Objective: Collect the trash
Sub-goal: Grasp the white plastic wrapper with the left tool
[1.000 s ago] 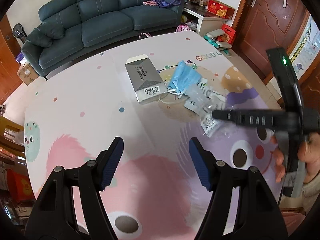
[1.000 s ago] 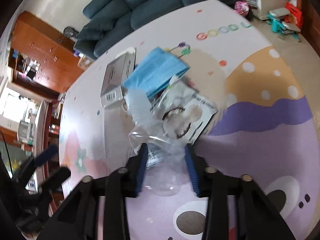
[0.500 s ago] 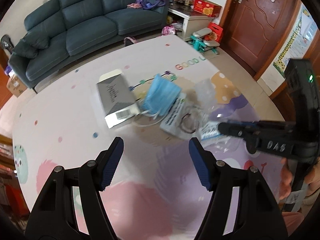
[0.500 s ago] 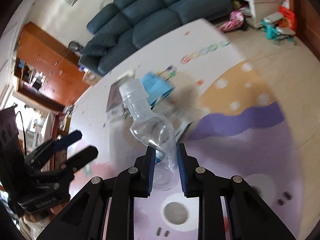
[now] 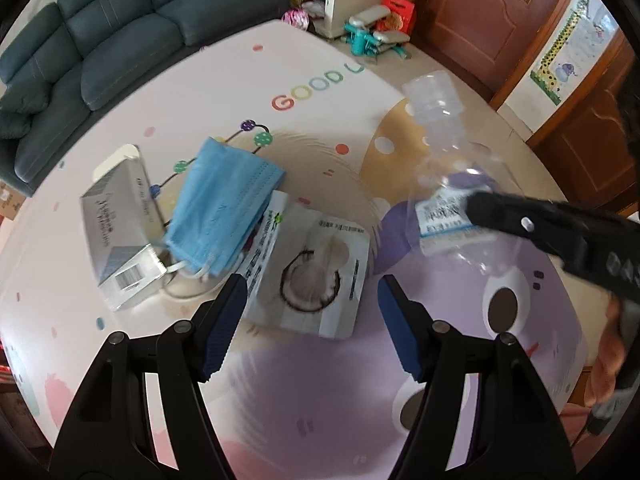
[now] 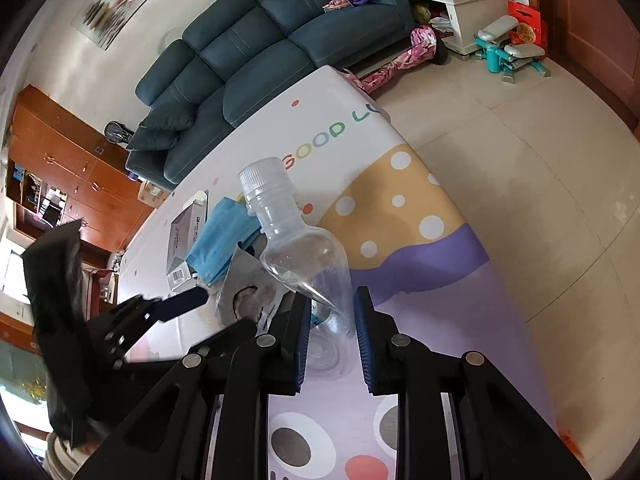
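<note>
A clear plastic bottle (image 6: 298, 248) with a white cap is held off the play mat, my right gripper (image 6: 331, 334) shut on its lower body. In the left wrist view the same bottle (image 5: 448, 152) hangs at the right with the right gripper's finger across its label. My left gripper (image 5: 310, 322) stands open just above a flat white packet (image 5: 316, 276) printed with a dark ring. Beside the packet lie blue face masks (image 5: 224, 204) and a grey carton (image 5: 118, 236) with a barcode.
The trash lies on a colourful play mat (image 5: 304, 96) on a tiled floor (image 6: 540, 152). A dark blue sofa (image 5: 120, 28) stands behind it, a white cabinet (image 6: 460, 4) and a teal stepper (image 6: 508, 52) to the right. A person's hand (image 5: 612, 352) shows at the right edge.
The right gripper closed on the bottle and lifted it off the mat. The left gripper moved in over the trash pile, so the white packet now lies between its fingers.
</note>
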Demonstrator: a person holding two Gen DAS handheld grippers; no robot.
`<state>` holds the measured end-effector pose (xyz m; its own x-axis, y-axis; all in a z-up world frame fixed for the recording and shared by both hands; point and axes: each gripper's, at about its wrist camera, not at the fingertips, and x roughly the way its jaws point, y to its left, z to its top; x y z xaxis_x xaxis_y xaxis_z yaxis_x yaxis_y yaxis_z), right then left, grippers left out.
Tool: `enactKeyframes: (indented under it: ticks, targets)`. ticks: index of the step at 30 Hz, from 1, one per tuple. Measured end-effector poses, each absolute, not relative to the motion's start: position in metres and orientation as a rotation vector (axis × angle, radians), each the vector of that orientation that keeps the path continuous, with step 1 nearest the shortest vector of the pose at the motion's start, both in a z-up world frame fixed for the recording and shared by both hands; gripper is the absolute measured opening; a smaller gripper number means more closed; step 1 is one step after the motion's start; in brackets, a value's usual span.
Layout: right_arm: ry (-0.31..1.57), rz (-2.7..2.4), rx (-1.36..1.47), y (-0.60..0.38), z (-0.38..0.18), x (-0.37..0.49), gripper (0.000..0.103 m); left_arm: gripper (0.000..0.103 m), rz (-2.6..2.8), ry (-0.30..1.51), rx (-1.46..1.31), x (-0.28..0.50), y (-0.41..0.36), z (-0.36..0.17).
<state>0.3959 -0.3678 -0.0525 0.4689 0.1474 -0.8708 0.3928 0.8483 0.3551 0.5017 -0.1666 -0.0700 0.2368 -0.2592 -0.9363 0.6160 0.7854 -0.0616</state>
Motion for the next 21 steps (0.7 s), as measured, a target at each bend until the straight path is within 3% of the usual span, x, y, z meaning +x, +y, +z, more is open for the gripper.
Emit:
enactKeyframes:
  ticks: [13,21]
  targets:
    - [1.091,-0.155,0.592,-0.373,-0.065,0.397,0.021,0.065,-0.593,1.239,0.358,0.52,-0.187,-0.096]
    - [1.098,-0.153,0.595,-0.374,-0.07,0.394,0.021,0.08,-0.581,1.204,0.491,0.512,-0.208,-0.106]
